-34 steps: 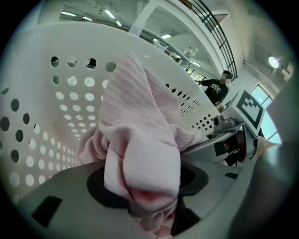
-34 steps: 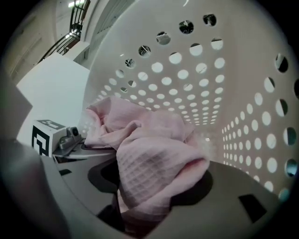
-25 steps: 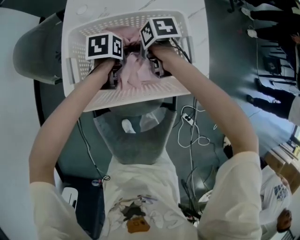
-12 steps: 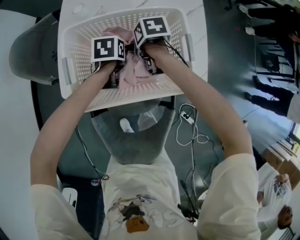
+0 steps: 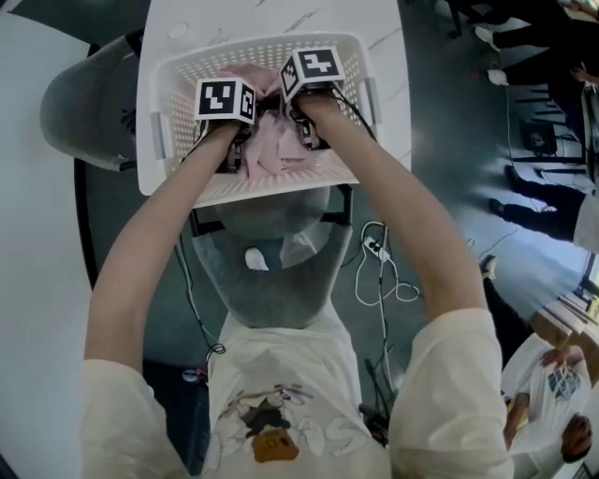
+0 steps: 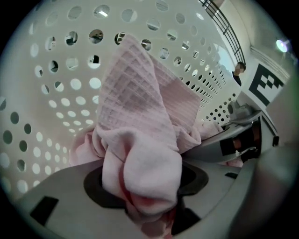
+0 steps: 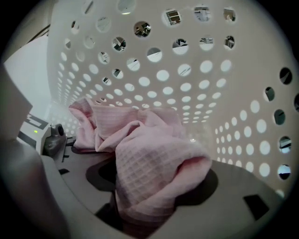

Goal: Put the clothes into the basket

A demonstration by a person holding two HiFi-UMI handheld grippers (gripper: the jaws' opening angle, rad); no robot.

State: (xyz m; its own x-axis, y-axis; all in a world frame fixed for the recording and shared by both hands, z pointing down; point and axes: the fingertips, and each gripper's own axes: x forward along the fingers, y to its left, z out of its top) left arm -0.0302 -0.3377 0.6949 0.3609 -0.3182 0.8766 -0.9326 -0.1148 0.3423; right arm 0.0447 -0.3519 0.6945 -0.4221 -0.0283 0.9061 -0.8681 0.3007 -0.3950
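Since a second ago the basket (image 5: 155, 150) has come to sit higher and smaller in the head view, while both grippers have stayed down inside it. Nearest the camera, the person's pale printed shirt (image 5: 281, 393) is cut off by the bottom edge, and two bare arms reach up over a grey chair (image 5: 271, 276).

In the head view the marker cubes and hands cover both sets of jaws. Only the gripper views show them. The left gripper (image 6: 145, 186) pinches a thick bunch of the pink cloth (image 6: 140, 116), which stands up out of its jaws and hides the basket floor behind it. The right gripper (image 7: 154, 186) has just been opening its jaws. They stand spread, with a waffle-weave fold of the same cloth lying loose in the gap and draping over its edges. How far that fold reaches below the jaws cannot be seen.

The cloth is wholly inside the perforated white basket, against its far wall. The basket rests on a white marbled table (image 5: 271, 19), whose far end is cut off at the top. To the right, cables (image 5: 384, 271) trail on the dark floor, and people (image 5: 552, 196) stand partly out of frame.
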